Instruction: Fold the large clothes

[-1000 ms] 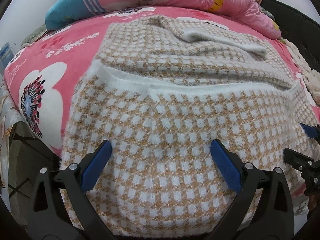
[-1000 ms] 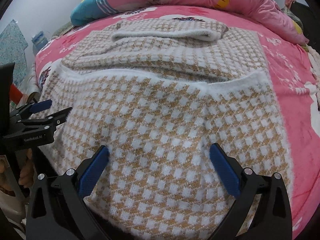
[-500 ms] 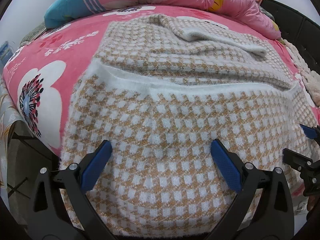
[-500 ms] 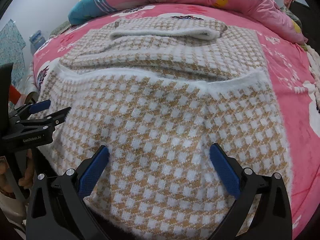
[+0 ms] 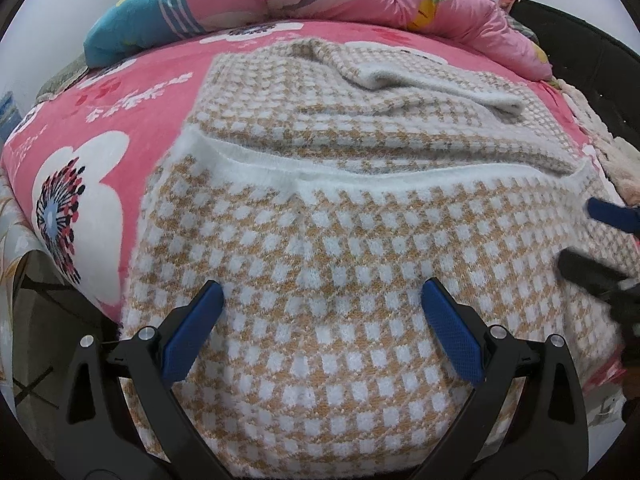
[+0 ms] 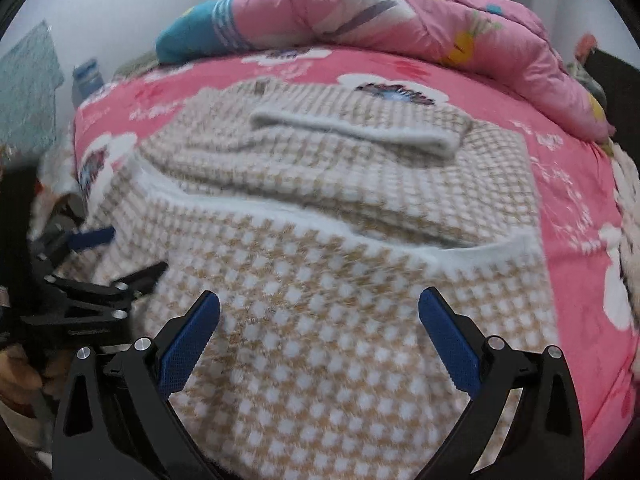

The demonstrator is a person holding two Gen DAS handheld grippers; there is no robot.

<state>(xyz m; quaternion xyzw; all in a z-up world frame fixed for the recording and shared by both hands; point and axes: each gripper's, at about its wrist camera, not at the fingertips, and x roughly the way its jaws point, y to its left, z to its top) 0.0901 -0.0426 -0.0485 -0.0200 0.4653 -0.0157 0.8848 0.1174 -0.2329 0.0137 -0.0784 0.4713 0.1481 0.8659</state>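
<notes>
One pink floral bed [image 5: 132, 112] carries one tan-and-white checked sweater [image 5: 340, 240], partly folded, its near part doubled up under a white hem band. The left gripper [image 5: 322, 308] hovers over that part at 6 o'clock, jaws apart and empty. The right gripper [image 6: 319, 312] hovers likewise, jaws apart. One pink quilt [image 6: 400, 12] lies bunched at 12 o'clock.

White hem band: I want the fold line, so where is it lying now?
In the left wrist view the white hem band runs side to side across the checked sweater, beyond the open left tongs, below the folded sleeve.
</notes>
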